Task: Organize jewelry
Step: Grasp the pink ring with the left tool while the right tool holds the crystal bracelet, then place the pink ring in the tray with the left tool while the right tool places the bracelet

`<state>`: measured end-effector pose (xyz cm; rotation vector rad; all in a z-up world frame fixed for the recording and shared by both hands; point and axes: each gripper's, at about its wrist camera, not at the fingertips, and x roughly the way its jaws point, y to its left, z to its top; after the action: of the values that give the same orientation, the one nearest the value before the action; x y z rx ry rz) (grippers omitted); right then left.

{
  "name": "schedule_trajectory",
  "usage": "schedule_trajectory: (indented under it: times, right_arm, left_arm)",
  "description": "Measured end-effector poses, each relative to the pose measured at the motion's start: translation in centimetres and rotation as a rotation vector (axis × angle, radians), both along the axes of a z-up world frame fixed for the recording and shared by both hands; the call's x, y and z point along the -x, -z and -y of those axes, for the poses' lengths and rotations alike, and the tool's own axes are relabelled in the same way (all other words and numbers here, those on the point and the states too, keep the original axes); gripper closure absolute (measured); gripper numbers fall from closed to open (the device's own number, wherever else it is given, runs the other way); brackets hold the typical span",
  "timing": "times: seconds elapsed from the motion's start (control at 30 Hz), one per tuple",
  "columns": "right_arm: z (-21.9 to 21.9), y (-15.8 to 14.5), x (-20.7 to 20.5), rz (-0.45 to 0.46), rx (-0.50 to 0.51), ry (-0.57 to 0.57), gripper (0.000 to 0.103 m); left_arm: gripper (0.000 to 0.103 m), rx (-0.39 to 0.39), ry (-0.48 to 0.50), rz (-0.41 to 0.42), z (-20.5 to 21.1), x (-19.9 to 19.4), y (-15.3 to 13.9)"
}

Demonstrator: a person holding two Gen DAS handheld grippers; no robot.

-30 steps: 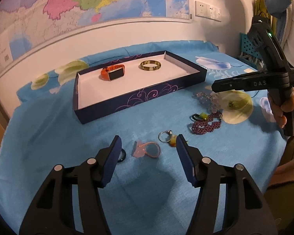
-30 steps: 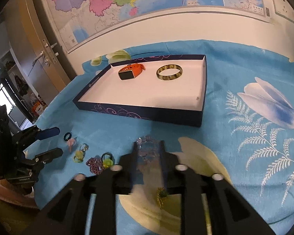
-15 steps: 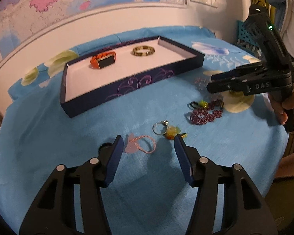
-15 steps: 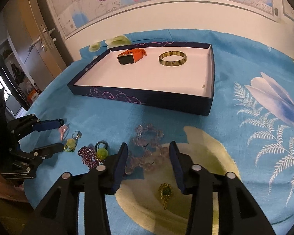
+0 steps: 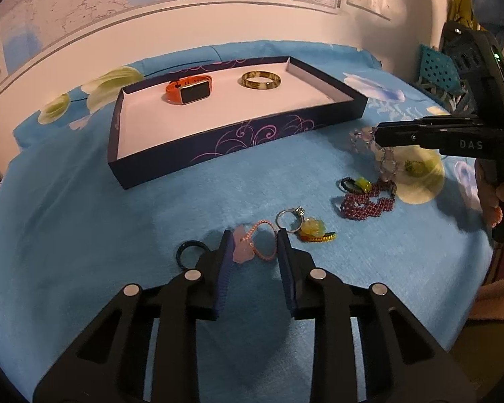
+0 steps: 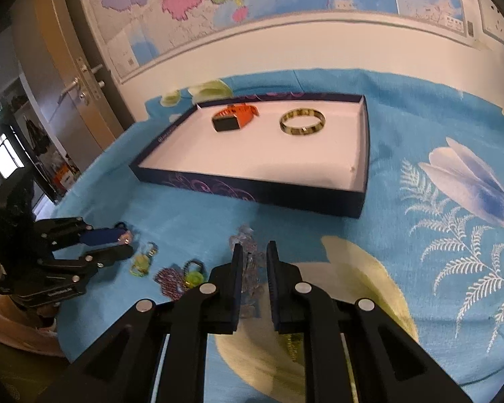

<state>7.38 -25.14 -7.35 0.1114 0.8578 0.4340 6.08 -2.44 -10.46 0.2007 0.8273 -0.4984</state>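
Observation:
A dark blue box point(image 5: 238, 134) point(image 6: 252, 191) holds an orange watch point(image 5: 191, 92) point(image 6: 233, 121) and a gold bangle point(image 5: 261, 86) point(image 6: 302, 131). My left gripper point(image 5: 254, 238) point(image 6: 127, 243) is low over the cloth. Its jaws are closing around a pink bracelet point(image 5: 262, 241) with a pink charm, and a thin gap still shows at the right pad. My right gripper point(image 6: 253, 248) point(image 5: 374, 134) is closing too, and its pads press a clear bead bracelet point(image 6: 250, 268) point(image 5: 388, 164) that fills the gap between them.
On the blue cloth lie a black ring point(image 5: 178, 253), a silver ring point(image 5: 299, 211), a yellow charm point(image 5: 314, 228), a maroon bead bracelet point(image 5: 366, 203), a black cord with a yellow bead point(image 5: 359, 183) and a green pendant point(image 5: 413, 167). A hand point(image 5: 500, 198) holds the right gripper.
The left jaws have narrowed from wide apart to close around the pink bracelet. The right jaws have narrowed onto the clear bead bracelet. Neither hand has shifted much.

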Motion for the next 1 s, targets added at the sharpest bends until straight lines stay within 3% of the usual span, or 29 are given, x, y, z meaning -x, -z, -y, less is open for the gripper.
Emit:
schedule_trajectory:
  times: [0.53, 1.0]
  right_arm:
    - [-0.4, -3.9, -0.4, 0.095, -0.047, -0.014, 0.091]
    - [-0.1, -5.7, -3.7, 0.144, -0.052, 0.0, 0.091]
  left_arm:
    - [0.077, 0.119, -0.016, 0.091, -0.8, -1.3, -4.8]
    - [0.077, 0.126, -0.025, 0.152, 0.1, -5.1, -6.9]
